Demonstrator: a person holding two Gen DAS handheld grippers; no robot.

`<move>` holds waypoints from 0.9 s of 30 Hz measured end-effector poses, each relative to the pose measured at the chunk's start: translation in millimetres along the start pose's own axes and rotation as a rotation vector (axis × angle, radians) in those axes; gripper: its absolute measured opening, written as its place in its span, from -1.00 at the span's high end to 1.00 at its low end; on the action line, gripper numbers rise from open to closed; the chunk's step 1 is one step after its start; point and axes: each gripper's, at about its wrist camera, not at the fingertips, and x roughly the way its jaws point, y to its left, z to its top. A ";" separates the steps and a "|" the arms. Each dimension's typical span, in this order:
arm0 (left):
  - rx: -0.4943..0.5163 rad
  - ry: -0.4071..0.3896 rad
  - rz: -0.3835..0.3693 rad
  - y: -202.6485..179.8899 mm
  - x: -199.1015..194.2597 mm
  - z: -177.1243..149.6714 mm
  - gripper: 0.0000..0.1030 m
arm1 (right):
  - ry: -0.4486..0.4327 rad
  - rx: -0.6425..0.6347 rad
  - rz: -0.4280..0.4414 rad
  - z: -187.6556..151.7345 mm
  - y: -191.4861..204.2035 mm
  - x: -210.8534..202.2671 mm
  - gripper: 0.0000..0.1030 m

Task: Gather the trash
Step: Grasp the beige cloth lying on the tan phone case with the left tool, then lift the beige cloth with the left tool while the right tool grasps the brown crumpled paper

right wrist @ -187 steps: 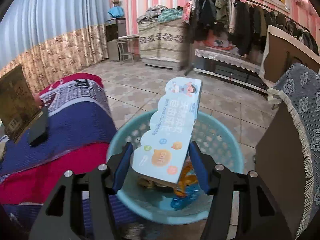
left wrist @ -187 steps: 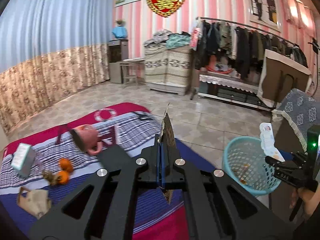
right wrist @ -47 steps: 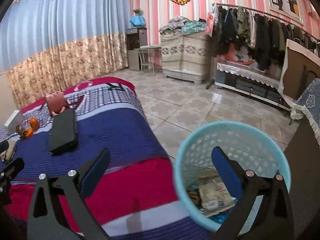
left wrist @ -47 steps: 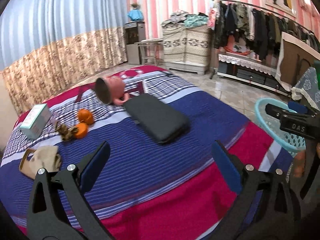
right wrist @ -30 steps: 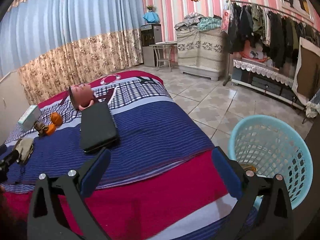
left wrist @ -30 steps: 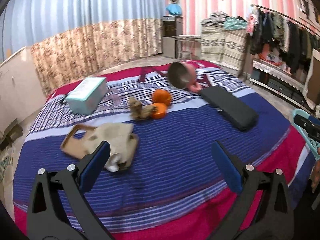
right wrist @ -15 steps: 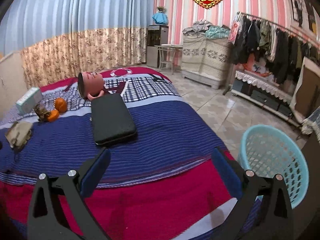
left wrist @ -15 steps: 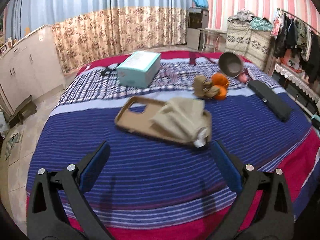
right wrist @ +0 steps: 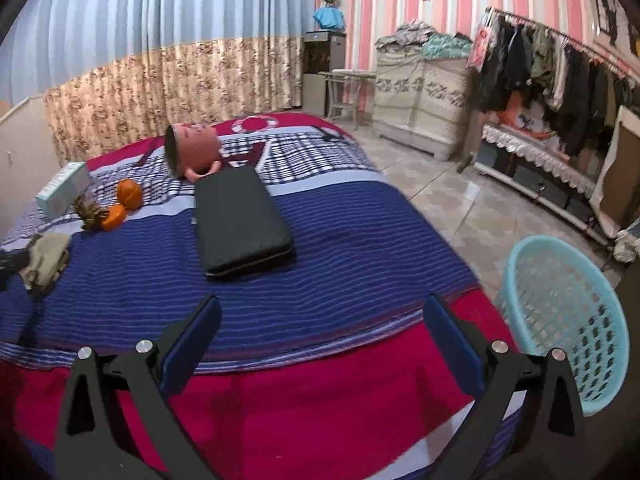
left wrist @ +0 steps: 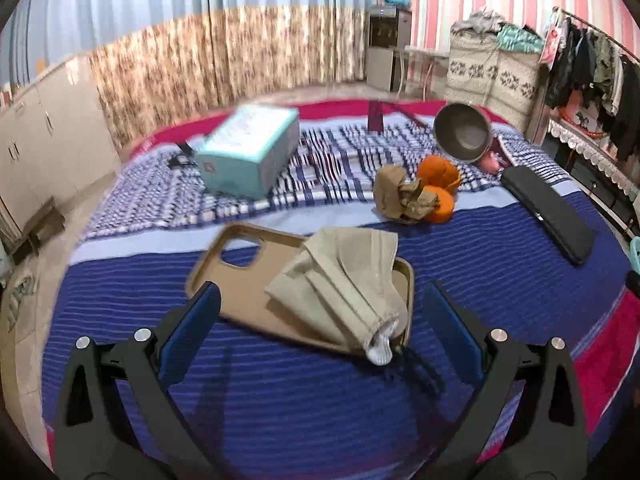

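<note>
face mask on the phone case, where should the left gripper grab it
Probably the bunched near end of the mask, where its pleats gather into a raised ridge. Come from above with the open left gripper, jaws straddling the ridge, so they pinch cloth without catching the flat phone case beneath.

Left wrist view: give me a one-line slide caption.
Open left tongs hover over a crumpled beige face mask lying on a tan phone case on the striped blanket.

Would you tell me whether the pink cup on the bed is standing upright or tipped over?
Tipped over: the pink cup lies on its side on the blanket, its dark mouth facing sideways.
</note>
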 end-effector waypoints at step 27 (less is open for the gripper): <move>-0.227 -0.160 0.227 111.9 -4.5 0.1 0.70 | 0.009 -0.290 0.306 51.8 237.8 51.7 -0.67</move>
